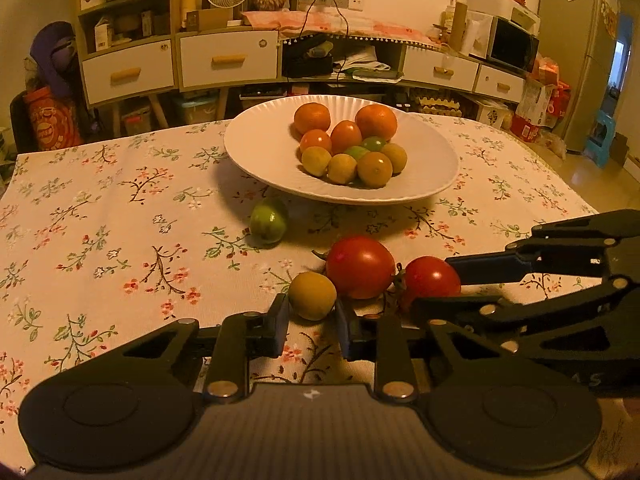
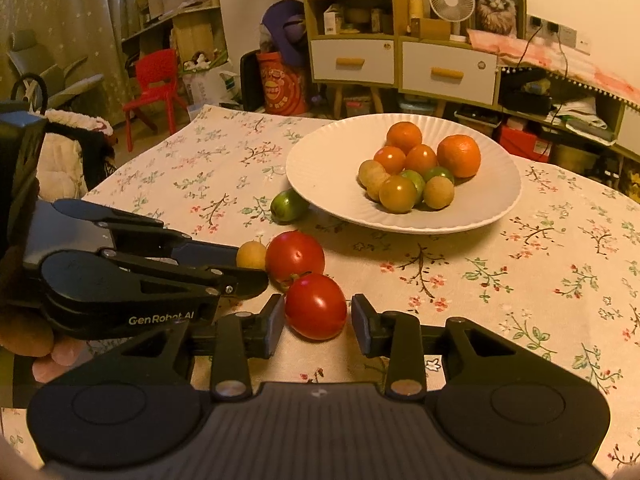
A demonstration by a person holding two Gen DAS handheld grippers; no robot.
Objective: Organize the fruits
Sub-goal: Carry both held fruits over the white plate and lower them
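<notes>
A white plate (image 1: pixel 248 148) (image 2: pixel 320 168) on the floral tablecloth holds several orange, yellow and green fruits. A green fruit (image 1: pixel 269 220) (image 2: pixel 286 206) lies on the cloth beside the plate's near rim. Closer to me lie a big red tomato (image 1: pixel 360 267) (image 2: pixel 295 258), a second tomato (image 1: pixel 432 280) (image 2: pixel 316 306) and a small yellow fruit (image 1: pixel 312 295) (image 2: pixel 251 255). My left gripper (image 1: pixel 312 316) (image 2: pixel 252 266) is shut on the yellow fruit, which rests on the cloth. My right gripper (image 2: pixel 318 320) (image 1: pixel 432 283) straddles the second tomato, with a thin gap at its right pad.
The two grippers sit close together, the right one's fingers crossing just beside the left one's. Drawers and shelves (image 1: pixel 228 58) stand behind the table. A red chair (image 2: pixel 154 84) is off the table's left side. A hand (image 2: pixel 52 356) holds the left gripper.
</notes>
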